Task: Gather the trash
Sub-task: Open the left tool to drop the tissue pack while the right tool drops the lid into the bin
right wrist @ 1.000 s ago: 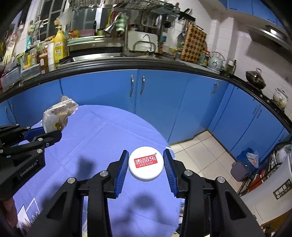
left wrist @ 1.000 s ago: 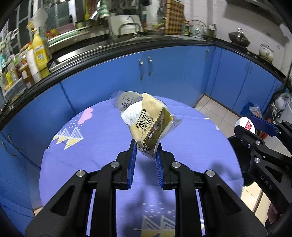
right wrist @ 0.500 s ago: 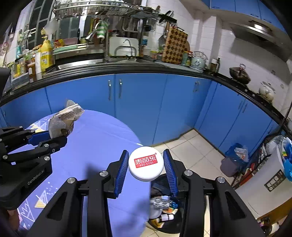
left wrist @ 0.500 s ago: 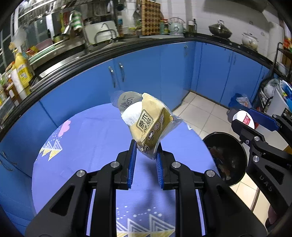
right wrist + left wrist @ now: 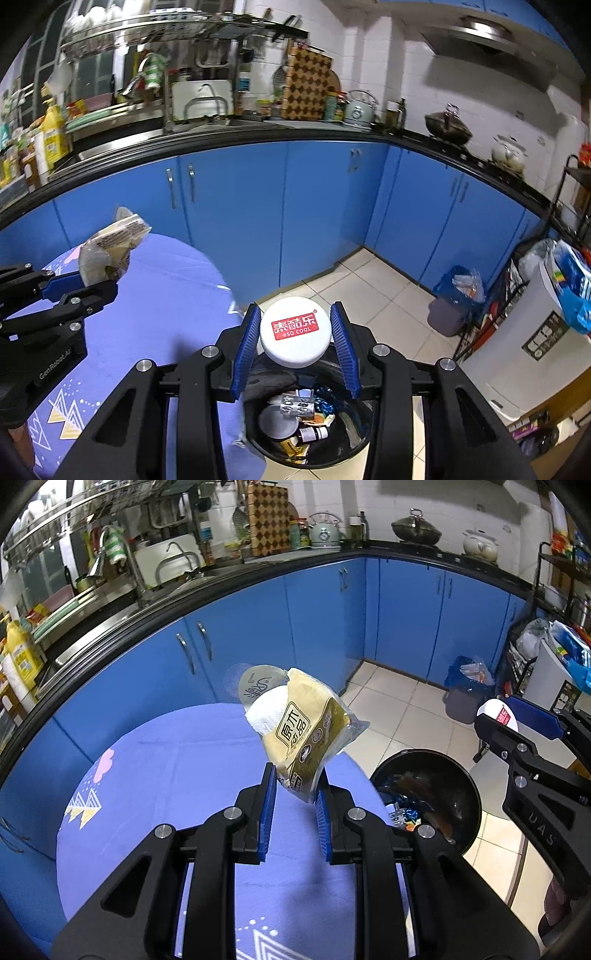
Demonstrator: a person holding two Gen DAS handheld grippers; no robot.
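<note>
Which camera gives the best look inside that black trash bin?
The right wrist view: the black trash bin sits right below, with bottles and wrappers visible inside. The left wrist view shows the bin at an angle, farther off, its contents partly hidden.

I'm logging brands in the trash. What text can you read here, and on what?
"素酷乐" and "SO COOL": red label on the white lid, held in the right gripper.
"原木" and more characters: yellow packet in the left gripper.
"GenRobot.AI": left gripper's side.
"UAS": right gripper's side, cut off.
Packet's small print and counter bottles: too small.
</note>
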